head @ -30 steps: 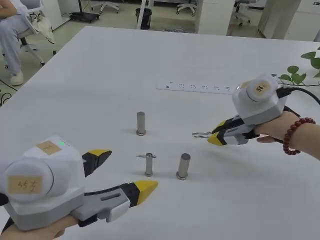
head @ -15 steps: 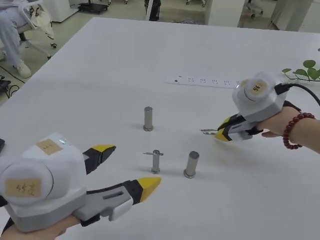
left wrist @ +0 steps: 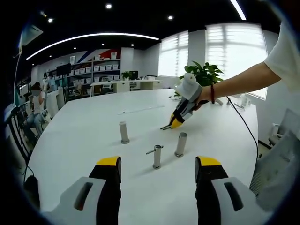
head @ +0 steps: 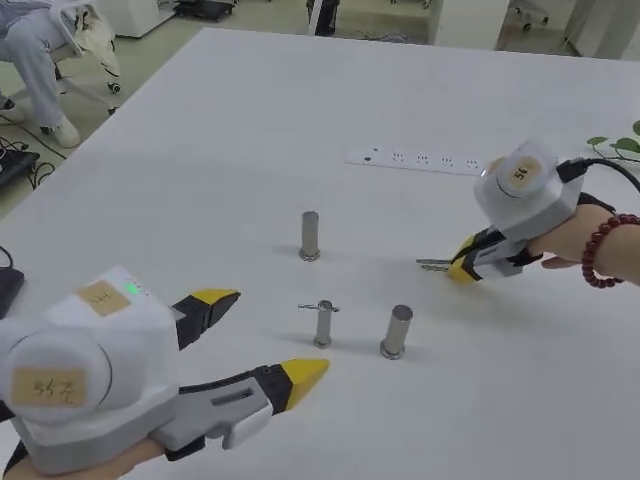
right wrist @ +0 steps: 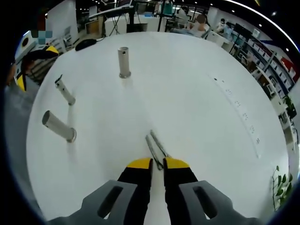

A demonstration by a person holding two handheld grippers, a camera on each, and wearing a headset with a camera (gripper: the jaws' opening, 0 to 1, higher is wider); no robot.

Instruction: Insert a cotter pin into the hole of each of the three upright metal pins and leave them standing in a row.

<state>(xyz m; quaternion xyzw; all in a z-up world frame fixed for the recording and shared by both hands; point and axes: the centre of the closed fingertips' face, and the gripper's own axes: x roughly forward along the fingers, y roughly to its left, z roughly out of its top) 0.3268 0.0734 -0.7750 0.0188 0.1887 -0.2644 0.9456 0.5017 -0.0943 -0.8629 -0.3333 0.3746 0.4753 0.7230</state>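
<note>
The right gripper [head: 462,270] pinches a cotter pin [right wrist: 155,145] by one end, so the rest sticks out ahead of its tips, free to enter a hole. Ahead and left of it stand the nearest bare pin [head: 397,331], the fitted pin [head: 323,323] and the far bare pin [head: 310,235]. The left gripper [head: 258,335], jaws spread, is near them, probably for steadying.

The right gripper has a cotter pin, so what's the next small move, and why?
Probably carry the cotter pin toward the nearest bare pin and line it up with its hole. The right gripper is shut on it, the front left pin already carries one, and the far pin is bare too.
</note>
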